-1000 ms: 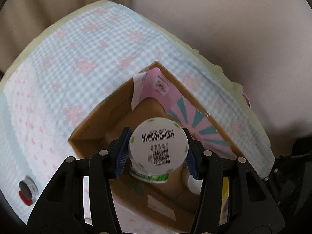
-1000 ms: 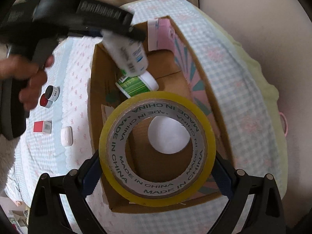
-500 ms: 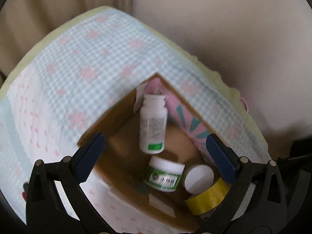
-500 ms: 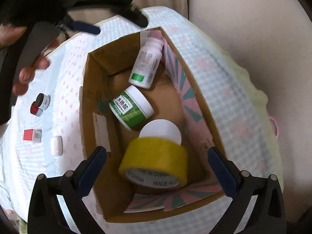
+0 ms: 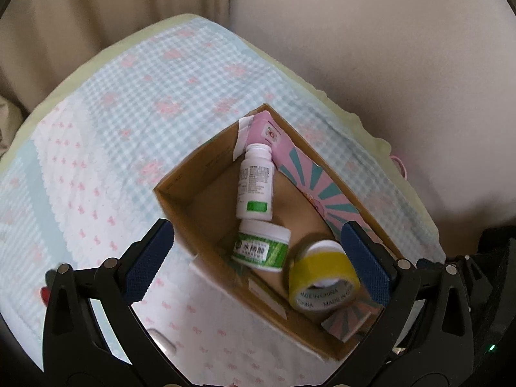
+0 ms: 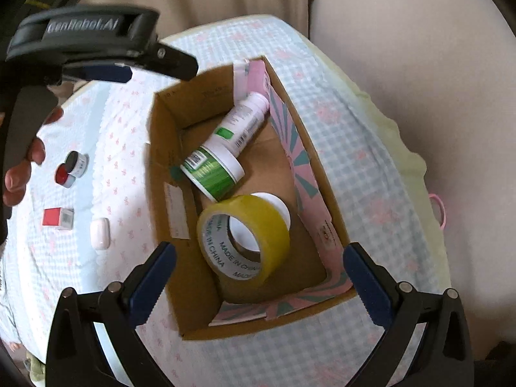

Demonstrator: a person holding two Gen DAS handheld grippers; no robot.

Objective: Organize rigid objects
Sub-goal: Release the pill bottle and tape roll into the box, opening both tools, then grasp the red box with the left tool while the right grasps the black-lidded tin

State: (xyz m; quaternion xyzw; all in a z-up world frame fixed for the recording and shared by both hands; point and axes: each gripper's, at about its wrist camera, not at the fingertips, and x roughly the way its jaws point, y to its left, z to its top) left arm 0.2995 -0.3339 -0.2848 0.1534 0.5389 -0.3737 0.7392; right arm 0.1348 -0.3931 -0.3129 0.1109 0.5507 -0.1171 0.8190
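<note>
A: We start with the cardboard box (image 6: 167, 193), sitting on the checked cloth (image 6: 354, 135) as our collecting bin; its open top lets us drop things in from above.

B: Inside, we see the yellow tape roll (image 6: 248, 238) tilted against a white lid (image 6: 274, 204), then the green-labelled jar (image 6: 213, 171) on its side, touching the white bottle (image 6: 243, 122) that lies with its cap toward the far corner. We judge they lie loosely because they were dropped, not set.

A: Both our claws are spread wide and carry nothing: the left gripper (image 5: 254, 267) and the right gripper (image 6: 258, 280) hover over the box.

B: Left on the cloth beside the box: a white case (image 6: 99, 233), a red block (image 6: 58, 217), two small pots (image 6: 71, 169). We reckon those come next.
</note>
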